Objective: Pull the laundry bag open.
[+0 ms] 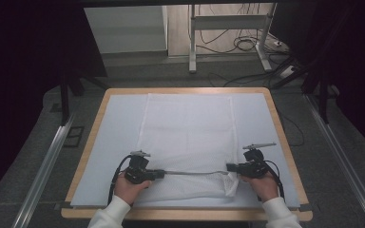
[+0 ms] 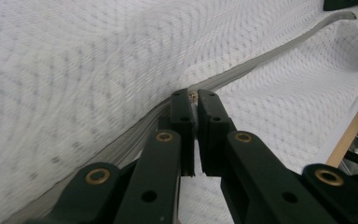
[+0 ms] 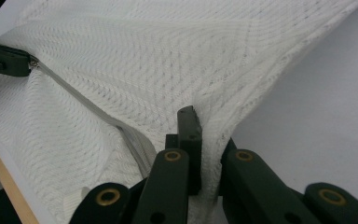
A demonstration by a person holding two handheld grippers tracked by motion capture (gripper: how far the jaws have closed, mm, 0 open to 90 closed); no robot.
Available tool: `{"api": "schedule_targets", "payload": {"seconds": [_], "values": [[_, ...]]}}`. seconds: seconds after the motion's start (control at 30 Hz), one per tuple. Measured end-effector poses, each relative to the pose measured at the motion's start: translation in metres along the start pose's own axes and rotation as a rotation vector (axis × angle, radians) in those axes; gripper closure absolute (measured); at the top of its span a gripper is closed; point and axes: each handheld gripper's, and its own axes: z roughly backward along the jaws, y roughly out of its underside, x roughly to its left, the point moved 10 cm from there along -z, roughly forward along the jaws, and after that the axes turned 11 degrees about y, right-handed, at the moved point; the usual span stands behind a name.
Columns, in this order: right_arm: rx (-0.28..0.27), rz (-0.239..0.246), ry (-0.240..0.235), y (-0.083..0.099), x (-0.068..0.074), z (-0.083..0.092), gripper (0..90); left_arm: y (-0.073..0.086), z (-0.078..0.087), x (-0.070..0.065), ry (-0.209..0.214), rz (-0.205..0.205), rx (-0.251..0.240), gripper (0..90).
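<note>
Left claw (image 2: 196, 100) pinching zipper pull (image 2: 194, 97), right claw (image 3: 209, 140) pinching bag (image 3: 168, 60) corner: keep the mesh taut, drag pull straight along zipper (image 1: 190, 173), low over desk (image 1: 275, 118).

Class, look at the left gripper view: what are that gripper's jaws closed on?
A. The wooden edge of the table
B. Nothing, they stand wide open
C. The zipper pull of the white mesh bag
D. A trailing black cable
C: in the left gripper view the left gripper is shut on the small metal zipper pull, at the grey zipper line of the white mesh bag.
</note>
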Motion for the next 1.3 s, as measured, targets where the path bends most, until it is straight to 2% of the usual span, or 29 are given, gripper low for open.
{"api": "schedule_targets", "payload": {"seconds": [1.3], "values": [[0.01, 0.007, 0.006, 0.002, 0.001, -0.002, 88.3, 0.015, 0.046, 0.024, -0.027, 0.043, -0.05, 86.8]]}}
